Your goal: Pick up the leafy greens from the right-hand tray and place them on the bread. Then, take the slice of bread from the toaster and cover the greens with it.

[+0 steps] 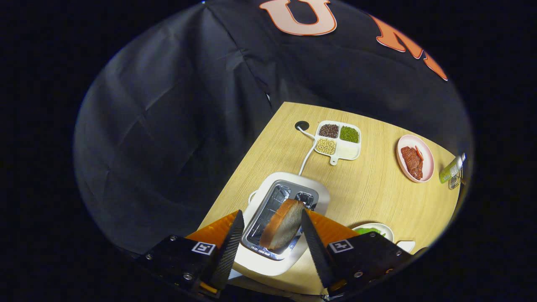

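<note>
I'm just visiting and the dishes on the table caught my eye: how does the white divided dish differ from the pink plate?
The white divided dish is squarish with a small handle and four compartments; the pink plate is round and undivided. The dish holds beans or grains, dark, green and pale, with one compartment looking white; the plate holds reddish meat slices. The dish lies nearer the toaster. Both rest flat on the wooden table, beyond the open tool.

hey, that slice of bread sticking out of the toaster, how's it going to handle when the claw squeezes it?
The bread slice looks thick and crusted, so probably stiff enough to lift upright and light. Its crumb may dent under pressure. The claw is open around it, one finger near its edge.
</note>
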The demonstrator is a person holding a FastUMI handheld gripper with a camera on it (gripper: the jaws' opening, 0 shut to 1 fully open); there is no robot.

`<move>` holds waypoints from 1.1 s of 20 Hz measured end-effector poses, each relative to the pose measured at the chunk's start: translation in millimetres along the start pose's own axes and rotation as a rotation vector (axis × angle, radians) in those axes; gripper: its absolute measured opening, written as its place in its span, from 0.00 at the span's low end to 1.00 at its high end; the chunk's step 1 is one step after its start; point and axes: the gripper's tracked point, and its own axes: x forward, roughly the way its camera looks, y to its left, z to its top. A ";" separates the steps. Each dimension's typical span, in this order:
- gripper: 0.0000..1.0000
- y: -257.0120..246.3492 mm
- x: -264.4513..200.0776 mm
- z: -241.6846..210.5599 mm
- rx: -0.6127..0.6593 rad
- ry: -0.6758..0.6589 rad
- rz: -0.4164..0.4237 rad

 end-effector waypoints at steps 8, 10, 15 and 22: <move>0.37 -21.1 19.9 -20.0 0.048 0.148 -0.126; 0.22 -26.1 18.8 -22.0 0.059 0.172 -0.152; 0.11 -19.8 12.6 -23.0 0.098 0.188 -0.083; 0.06 -22.9 -36.2 6.7 0.190 0.027 0.042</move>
